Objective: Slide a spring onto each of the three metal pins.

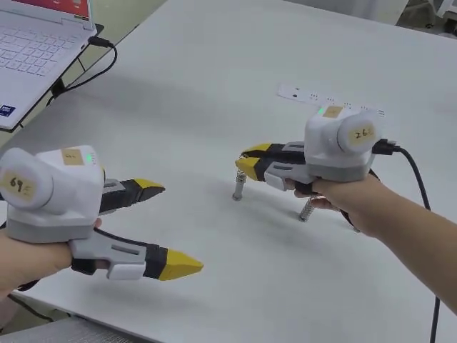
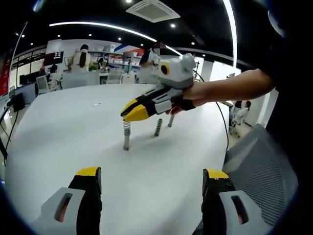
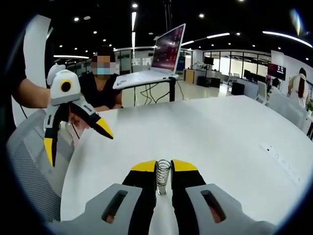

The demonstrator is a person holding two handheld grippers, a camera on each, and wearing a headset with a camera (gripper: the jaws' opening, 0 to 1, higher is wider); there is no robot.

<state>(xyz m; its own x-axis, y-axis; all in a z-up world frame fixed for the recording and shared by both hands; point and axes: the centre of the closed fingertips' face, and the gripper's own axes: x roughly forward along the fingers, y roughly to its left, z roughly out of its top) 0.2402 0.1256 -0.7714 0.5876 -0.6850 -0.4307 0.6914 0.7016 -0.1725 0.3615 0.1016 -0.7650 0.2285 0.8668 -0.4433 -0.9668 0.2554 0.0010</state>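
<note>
My right gripper's [image 1: 247, 161] jaws clench a spring [image 3: 163, 177], steadying it over the left pin [image 1: 238, 191]; the left gripper [image 1: 179, 227] hangs idle, jaws released.

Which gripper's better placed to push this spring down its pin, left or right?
Right. The right gripper is shut on the spring over its pin; the left gripper is open, empty, and well apart from it.
</note>
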